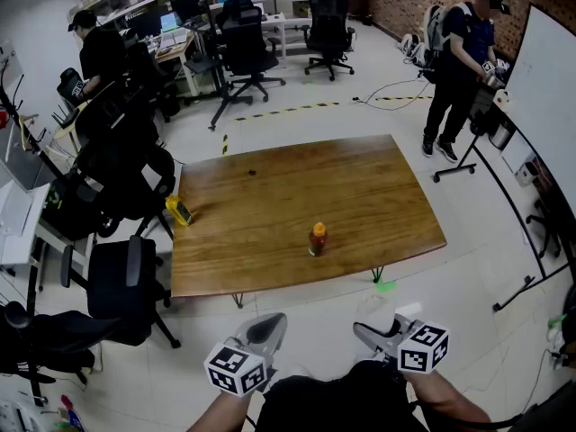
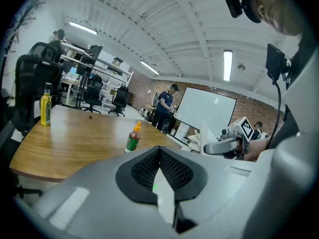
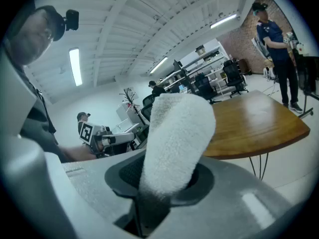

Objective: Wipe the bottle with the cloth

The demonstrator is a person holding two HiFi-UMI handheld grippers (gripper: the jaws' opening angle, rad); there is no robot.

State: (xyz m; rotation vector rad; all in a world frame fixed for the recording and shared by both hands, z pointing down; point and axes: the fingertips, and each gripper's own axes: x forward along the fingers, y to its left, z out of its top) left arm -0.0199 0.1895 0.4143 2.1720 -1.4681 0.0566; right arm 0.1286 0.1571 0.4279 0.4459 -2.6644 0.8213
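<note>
Head view: bottle (image 1: 318, 238) is seen upright on the wooden table (image 1: 270, 196), near its near edge, long axis vertical, orange cap pointing up. A yellow bottle (image 1: 179, 211) is seen at the table's left edge. Left gripper (image 1: 265, 329) and right gripper (image 1: 378, 333) are held short of the table, well apart from the bottle.

Left gripper view: jaws are pressed together, nothing between them. The bottle is seen ahead, upright, cap up.

Right gripper view: a white cloth (image 3: 177, 138) is pinched between the jaws and stands up out of them. The bottle isn't shown here.
</note>
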